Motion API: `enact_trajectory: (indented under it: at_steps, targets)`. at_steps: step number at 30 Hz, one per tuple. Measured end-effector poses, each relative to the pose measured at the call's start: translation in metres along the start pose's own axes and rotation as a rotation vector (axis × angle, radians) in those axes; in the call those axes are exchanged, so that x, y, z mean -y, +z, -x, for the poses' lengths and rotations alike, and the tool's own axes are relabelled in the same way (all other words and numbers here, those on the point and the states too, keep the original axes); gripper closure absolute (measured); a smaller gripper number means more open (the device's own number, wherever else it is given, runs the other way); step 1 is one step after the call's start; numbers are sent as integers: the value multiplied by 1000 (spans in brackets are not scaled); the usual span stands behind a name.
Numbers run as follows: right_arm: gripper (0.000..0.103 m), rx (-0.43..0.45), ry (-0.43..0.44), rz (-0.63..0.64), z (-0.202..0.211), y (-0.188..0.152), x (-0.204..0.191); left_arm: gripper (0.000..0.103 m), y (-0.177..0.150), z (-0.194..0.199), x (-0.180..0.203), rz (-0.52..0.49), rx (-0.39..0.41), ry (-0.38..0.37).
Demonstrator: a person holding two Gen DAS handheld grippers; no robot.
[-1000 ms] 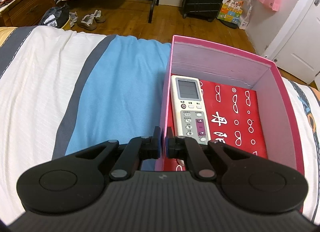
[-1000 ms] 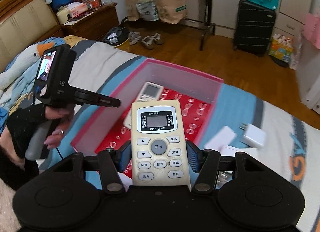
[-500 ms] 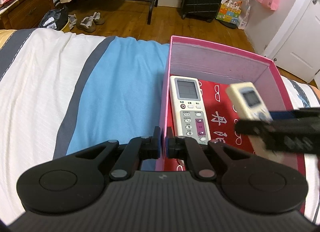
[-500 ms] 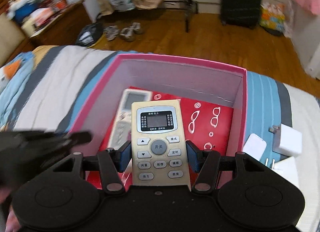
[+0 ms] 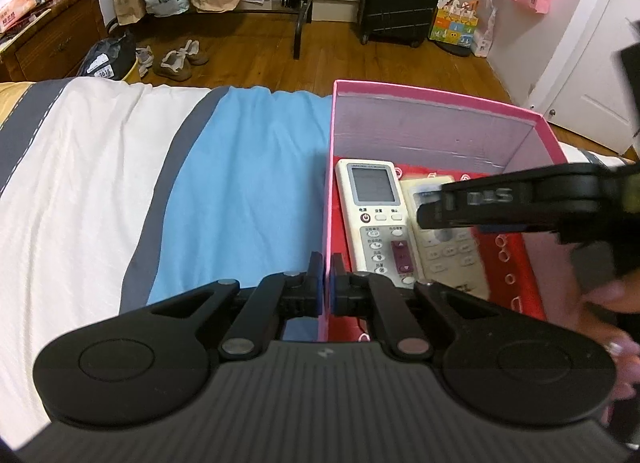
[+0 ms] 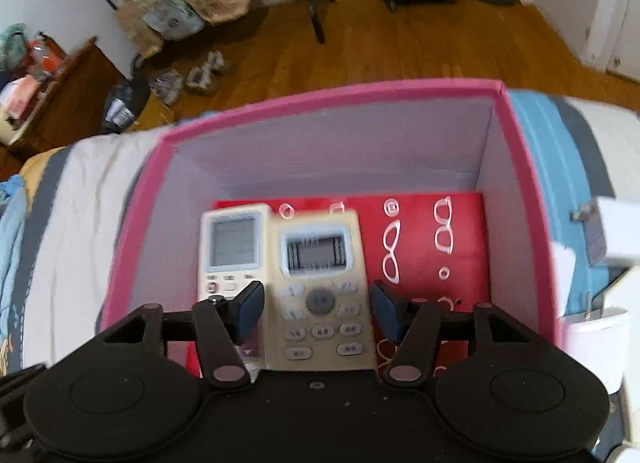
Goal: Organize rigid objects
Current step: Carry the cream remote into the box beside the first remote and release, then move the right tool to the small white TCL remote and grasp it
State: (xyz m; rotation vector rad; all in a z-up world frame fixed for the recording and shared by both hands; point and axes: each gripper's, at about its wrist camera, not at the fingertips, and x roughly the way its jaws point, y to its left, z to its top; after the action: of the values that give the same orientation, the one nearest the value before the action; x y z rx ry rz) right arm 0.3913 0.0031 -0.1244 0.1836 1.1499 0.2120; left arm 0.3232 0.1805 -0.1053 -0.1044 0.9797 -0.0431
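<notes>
Released since half a second ago, the cream remote control [image 6: 320,287] is now lying flat on the red floor of the pink box [image 6: 332,97], side by side with the white remote control [image 6: 232,247] and on its right. The right gripper [image 6: 318,311] is standing with its jaws spread apart on either side of the cream remote, no longer pinching it, so this placement is looking done and the hand is free for the next item. The left gripper [image 5: 326,283] is keeping its jaws clamped together on the box's left wall, steadying it on the striped bedspread [image 5: 240,191].

Outside the box's right wall, white chargers [image 6: 612,235] are waiting on the bedspread, probably next to be tidied. Motion blur is smearing the right wrist view, and in the left wrist view the right gripper's arm is covering much of the cream remote, so whether the blue pads are quite clear of its edges is hard to say.
</notes>
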Motion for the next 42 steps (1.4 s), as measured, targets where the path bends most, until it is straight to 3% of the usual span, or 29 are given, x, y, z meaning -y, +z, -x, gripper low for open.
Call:
enact_trajectory:
  at_steps: [5, 10, 13, 16, 23, 26, 31, 34, 38, 42]
  targets:
    - [37, 74, 103, 96, 61, -21, 0, 101, 1, -1, 2, -6, -4, 9]
    - [34, 167, 172, 215, 134, -59, 24, 101, 1, -1, 4, -7, -11, 18]
    - [31, 192, 156, 247, 167, -79, 52, 101, 1, -1, 4, -10, -10, 25]
    - [31, 146, 104, 220, 181, -92, 90, 100, 0, -1, 5, -11, -9, 31]
    - [31, 7, 16, -57, 160, -130, 178, 99, -3, -1, 10, -25, -19, 66]
    - [31, -73, 6, -140, 140, -145, 196, 98, -3, -1, 9, -14, -19, 70]
    - [29, -130, -26, -220, 108, -158, 204, 97, -4, -3, 9, -19, -14, 72]
    - [26, -96, -85, -148, 95, -160, 189, 97, -4, -2, 9, -25, -17, 70]
    - [28, -60, -199, 96, 85, -166, 160, 97, -4, -2, 12, -47, -14, 75]
    - [28, -44, -190, 111, 87, -167, 162, 98, -3, -4, 14, -75, -26, 78]
